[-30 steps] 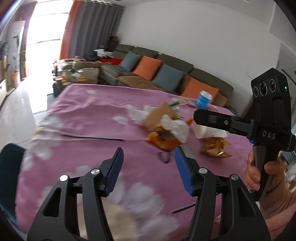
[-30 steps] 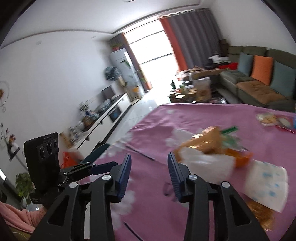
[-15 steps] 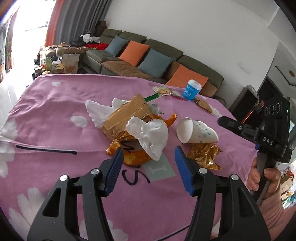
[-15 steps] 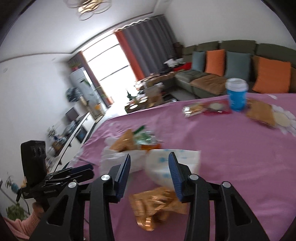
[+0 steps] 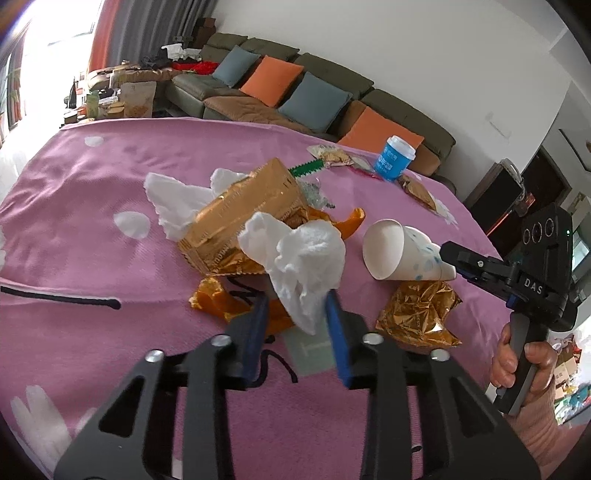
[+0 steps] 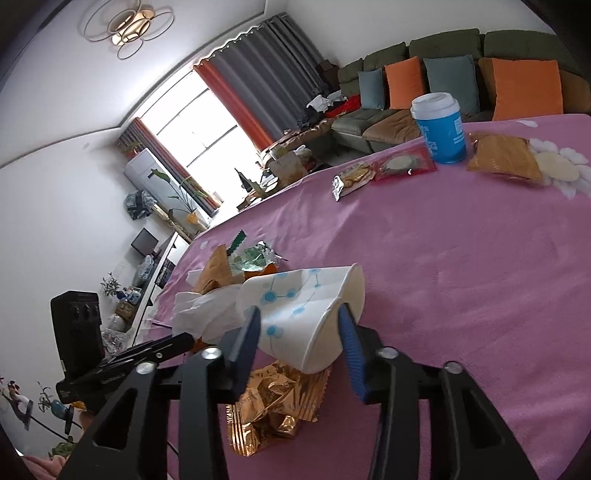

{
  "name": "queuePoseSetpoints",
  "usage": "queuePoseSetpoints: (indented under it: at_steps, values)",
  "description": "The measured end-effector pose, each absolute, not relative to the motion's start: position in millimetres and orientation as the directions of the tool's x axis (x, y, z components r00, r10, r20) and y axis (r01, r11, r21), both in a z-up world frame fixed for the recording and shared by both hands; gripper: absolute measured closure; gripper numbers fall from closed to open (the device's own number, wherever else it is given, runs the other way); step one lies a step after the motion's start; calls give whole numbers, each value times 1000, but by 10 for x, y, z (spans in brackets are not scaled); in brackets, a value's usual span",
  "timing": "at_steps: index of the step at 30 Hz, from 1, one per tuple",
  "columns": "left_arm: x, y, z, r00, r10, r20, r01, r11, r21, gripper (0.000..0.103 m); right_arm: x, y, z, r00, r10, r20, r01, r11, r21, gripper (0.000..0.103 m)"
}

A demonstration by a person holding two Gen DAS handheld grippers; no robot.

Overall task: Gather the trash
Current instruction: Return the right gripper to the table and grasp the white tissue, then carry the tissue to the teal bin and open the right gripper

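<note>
- Crumpled tissue [image 5: 303, 254]: on the trash heap mid-bench, its lower tip between the closing jaws of the left tool [image 5: 295, 325].
- Paper cup [image 6: 310, 314]: lying sideways beside the heap, right tool [image 6: 299, 328] closing around it.
- Pink-clothed bench [image 6: 461, 258].

**Daylight From One Side, Bent Edges All Round**

We see a bright room lit chiefly by daylight from the window [image 6: 192, 122], which burns out to plain white in both views. The ceiling lamp [image 6: 129, 27] shows no strong glow. Shadows on the pink tablecloth [image 5: 110, 229] are soft and faint. Both views are sharp at the centre, with no motion blur we can make out. The fisheye lens bends walls and the sofa [image 5: 332, 96] into curves, and dark corners ring each picture.
</note>
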State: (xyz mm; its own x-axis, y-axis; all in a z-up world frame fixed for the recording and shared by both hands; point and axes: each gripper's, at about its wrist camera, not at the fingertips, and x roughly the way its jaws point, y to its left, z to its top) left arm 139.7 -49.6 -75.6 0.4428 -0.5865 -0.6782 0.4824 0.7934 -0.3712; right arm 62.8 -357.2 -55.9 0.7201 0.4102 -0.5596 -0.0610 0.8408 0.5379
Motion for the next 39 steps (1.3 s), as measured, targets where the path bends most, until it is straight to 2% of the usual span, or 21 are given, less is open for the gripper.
queuePoseSetpoints:
  at_steps: [3, 7, 15, 25, 39]
  values:
    - [1391, -512, -760, 442, -593, -673, 487, 789, -375, 85, 624, -3565, -560, 716, 425, -554, -65, 830, 553, 75]
    - [1354, -524, -716, 454, -595, -663, 500, 786, -362, 94, 617, -3561, -550, 717, 442, -539, -79, 820, 567, 93]
    - [1238, -431, -551, 498, -605, -622, 515, 783, -349, 98, 603, -3472, -406, 733, 454, -507, -134, 826, 547, 100]
    - [976, -160, -267, 559, -604, -568, 531, 787, -313, 98, 559, -3296, -186, 748, 468, -471, -198, 834, 515, 100]
    - [575, 572, -91, 642, -550, -534, 454, 834, -313, 99, 617, -2629, 46, 673, 613, -413, -384, 767, 513, 100]
